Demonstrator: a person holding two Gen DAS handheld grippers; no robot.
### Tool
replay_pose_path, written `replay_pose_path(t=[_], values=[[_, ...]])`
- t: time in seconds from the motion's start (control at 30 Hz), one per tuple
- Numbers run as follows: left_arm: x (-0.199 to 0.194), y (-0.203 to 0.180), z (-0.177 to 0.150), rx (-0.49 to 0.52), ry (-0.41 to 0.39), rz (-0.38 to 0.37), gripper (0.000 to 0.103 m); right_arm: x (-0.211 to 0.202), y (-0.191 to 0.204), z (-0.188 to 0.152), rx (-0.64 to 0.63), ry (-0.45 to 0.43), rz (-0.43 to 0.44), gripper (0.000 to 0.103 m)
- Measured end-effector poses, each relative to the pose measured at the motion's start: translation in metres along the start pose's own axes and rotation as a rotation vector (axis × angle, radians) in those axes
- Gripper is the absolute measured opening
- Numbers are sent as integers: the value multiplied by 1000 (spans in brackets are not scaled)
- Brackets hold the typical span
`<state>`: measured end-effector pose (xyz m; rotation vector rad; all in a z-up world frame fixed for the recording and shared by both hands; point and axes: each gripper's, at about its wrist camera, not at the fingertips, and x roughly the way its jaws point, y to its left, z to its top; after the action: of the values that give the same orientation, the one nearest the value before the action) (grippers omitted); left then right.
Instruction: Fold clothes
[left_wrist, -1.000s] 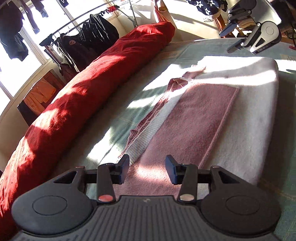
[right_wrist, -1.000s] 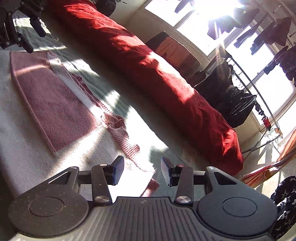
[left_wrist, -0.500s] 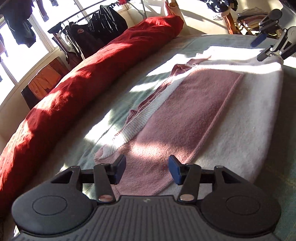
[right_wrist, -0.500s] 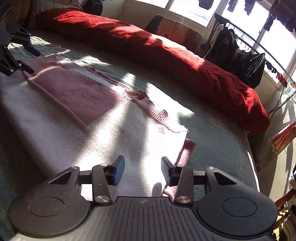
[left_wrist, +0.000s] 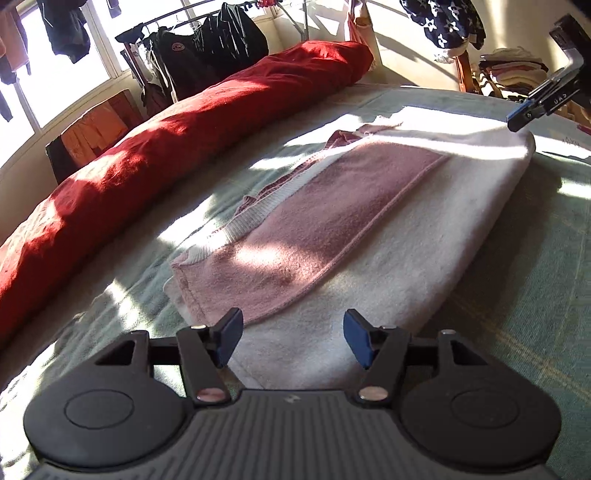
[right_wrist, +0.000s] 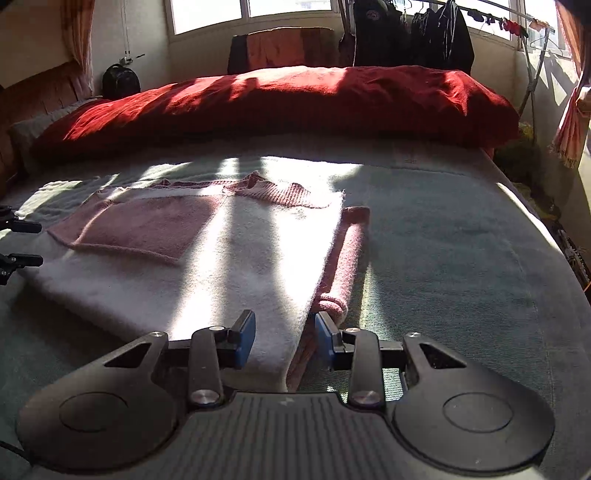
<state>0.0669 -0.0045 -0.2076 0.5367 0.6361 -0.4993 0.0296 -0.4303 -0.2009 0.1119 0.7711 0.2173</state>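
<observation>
A folded white and pink sweater (left_wrist: 369, 236) (right_wrist: 207, 258) lies flat on the green bed cover (left_wrist: 517, 295). My left gripper (left_wrist: 293, 341) hovers open just over one short end of it, with nothing between its fingers. My right gripper (right_wrist: 285, 339) is open at the opposite end, over the near corner of the white layer; whether the cloth touches the fingers I cannot tell. A rolled pink sleeve (right_wrist: 347, 258) runs along that end's edge. Each gripper appears in the other's view: the right gripper (left_wrist: 535, 107) at top right, the left gripper (right_wrist: 18, 243) at the left edge.
A long red rolled duvet (left_wrist: 184, 129) (right_wrist: 277, 103) lies along the far side of the bed. Behind it stand a rack of dark jackets (right_wrist: 406, 33) and the windows. A stack of folded clothes (left_wrist: 513, 70) sits past the bed's end. Bare green cover (right_wrist: 461, 240) extends right of the sweater.
Both grippers have drawn back to the sweater's two short ends and dropped lower. The left one no longer hangs over the pink panel. The sweater has not moved.
</observation>
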Motion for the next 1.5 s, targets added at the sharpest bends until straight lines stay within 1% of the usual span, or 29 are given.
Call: replay_pose_path(t=[0.03, 0.07, 0.1, 0.17, 0.2, 0.3, 0.37, 0.47, 0.53, 0.6, 0.67, 0.73, 0.77, 0.83, 0.87, 0.93, 0.97, 1.0, 1.07, 1.13, 1.17, 1.2, 1.27, 1.37, 1.4, 1.43, 1.5], values=[[0, 0, 0, -5, 0, -1, 62, 5, -8, -2, 53, 8, 23, 39], [0, 0, 0, -10, 0, -3, 62, 11, -15, -4, 106, 15, 46, 35], [0, -1, 0, -14, 1, -5, 62, 14, -20, -6, 145, 19, 69, 23], [0, -2, 0, -12, 4, -5, 62, 18, -22, -9, 186, 17, 114, 9], [-1, -3, 0, -9, 4, -5, 62, 17, -21, -10, 190, 15, 125, 8], [-3, -2, -1, -11, 5, -7, 62, 5, -12, -10, 137, 7, 112, 7], [-2, -1, -3, -15, 12, -7, 62, -2, -10, -11, 115, 16, 95, 7], [3, 1, -7, -32, 37, -5, 62, 0, -11, -15, 109, 44, 77, 7], [2, 3, -8, -42, 28, -7, 62, 2, -9, -16, 100, 48, 59, 8], [-4, 5, -5, -54, 2, -12, 62, -4, -2, -11, 66, 13, 19, 9], [-7, 6, -1, -72, -22, -31, 62, -13, 9, -3, 12, -38, -27, 14], [-4, 5, -1, -80, -16, -44, 62, -18, 26, 3, -64, -77, -31, 14], [0, 4, -2, -80, -6, -48, 62, -17, 35, 5, -100, -77, -23, 15], [6, 3, -5, -81, 17, -53, 62, -6, 52, 2, -176, -42, -17, 16], [8, 3, -10, -79, 34, -43, 62, 1, 57, -3, -212, -17, -35, 16], [13, 5, -22, -82, 65, -27, 62, 14, 58, -14, -249, 34, -66, 16], [11, 10, -30, -112, 69, -30, 64, 20, 55, -20, -248, 54, -75, 17], [8, 14, -34, -133, 66, -25, 67, 20, 49, -24, -223, 58, -72, 17], [-1, 19, -35, -136, 63, -13, 67, 14, 45, -24, -193, 44, -62, 17], [-13, 13, -28, -94, 29, -15, 66, 1, 55, -20, -235, 20, -74, 22], [-17, 8, -22, -77, 12, -24, 66, -3, 62, -17, -256, 9, -69, 27], [-21, 3, -16, -59, -8, -34, 66, -6, 71, -14, -278, -1, -48, 29], [-22, -12, 1, -35, -52, -65, 67, -10, 91, -7, -316, -18, -2, 29], [-8, -31, 24, -38, -81, -114, 67, 4, 122, 3, -327, -27, 77, 29], [-3, -37, 30, -40, -85, -128, 67, 14, 133, 5, -328, -26, 102, 29], [2, -40, 29, -41, -74, -129, 67, 23, 141, 6, -326, -18, 121, 29], [12, -45, 26, -43, -54, -131, 67, 42, 152, 4, -319, 9, 129, 29]])
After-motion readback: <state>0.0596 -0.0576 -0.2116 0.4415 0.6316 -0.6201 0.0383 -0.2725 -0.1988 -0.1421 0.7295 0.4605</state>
